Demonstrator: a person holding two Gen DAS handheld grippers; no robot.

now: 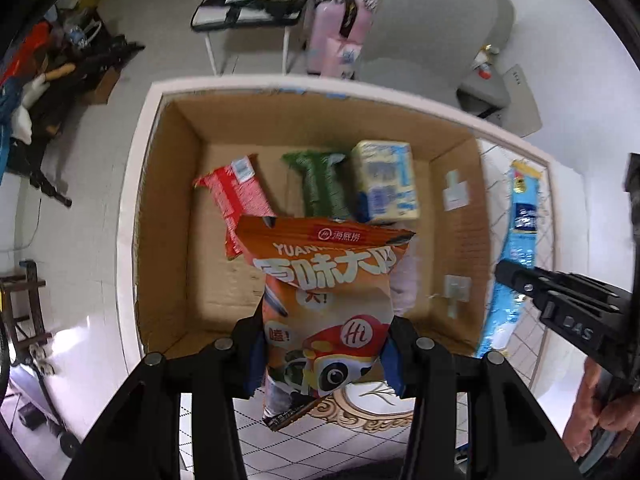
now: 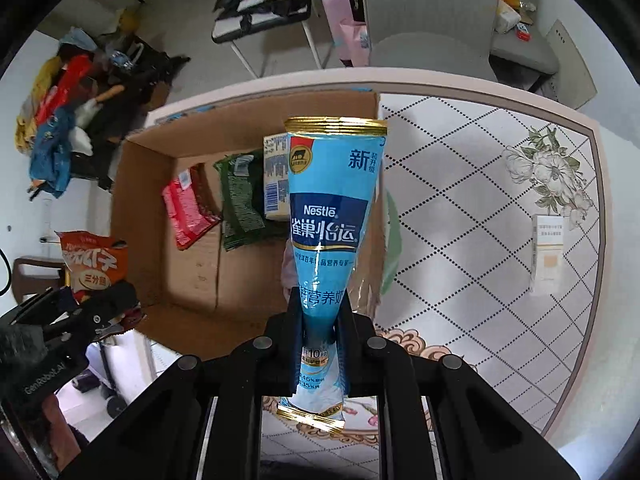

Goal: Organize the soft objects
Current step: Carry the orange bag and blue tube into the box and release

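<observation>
left gripper [image 1: 322,354] clamps the orange snack bag [image 1: 326,300]; right gripper [image 2: 320,344] pinches the blue nestle pouch [image 2: 330,216], cardboard box [image 1: 168,208] just ahead.

Box [image 1: 176,208] open on top, walls upright all round. Far floor taken: red pack [image 1: 234,196], green pack [image 1: 322,188] and carton [image 1: 386,186] side by side. Near-left floor bare cardboard; room for my left tongs [image 1: 320,354], though the orange bag [image 1: 328,304] they grip hangs over the near wall. My right tongs [image 2: 320,354] carry the blue pouch [image 2: 334,208] at the box's right wall. Desk [image 2: 480,240] right of the box bare, save a white pack [image 2: 548,256].
</observation>
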